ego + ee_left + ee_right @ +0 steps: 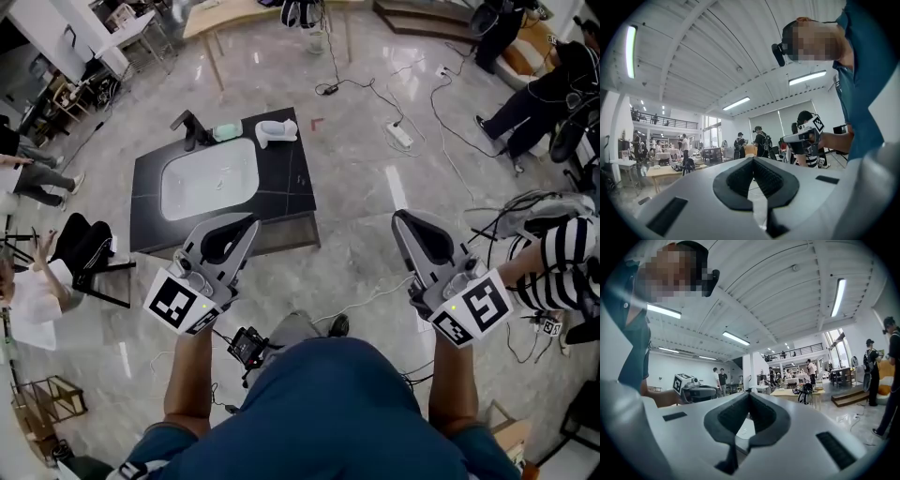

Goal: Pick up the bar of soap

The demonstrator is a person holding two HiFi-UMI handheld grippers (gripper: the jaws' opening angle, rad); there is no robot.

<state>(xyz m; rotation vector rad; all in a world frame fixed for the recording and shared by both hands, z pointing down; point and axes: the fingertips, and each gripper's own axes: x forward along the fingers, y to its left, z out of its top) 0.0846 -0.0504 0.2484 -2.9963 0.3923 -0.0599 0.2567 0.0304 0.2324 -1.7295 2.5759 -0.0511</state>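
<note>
Left gripper (pixel 249 225) and right gripper (pixel 401 219) both closed, empty, held apart from the sink (pixel 208 178); soap (pixel 226 132) on its counter.

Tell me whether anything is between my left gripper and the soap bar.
Nothing visible does. The soap bar lies beyond the sink basin, beside the faucet; the left gripper only has the basin to cross.

Teal short-sleeved shirt (pixel 328 412); left tongs (pixel 249 223), right tongs (pixel 401 218) grey-white, black ribbed pads (pixel 739 180), black-and-white marker cubes (pixel 178 305).
</note>
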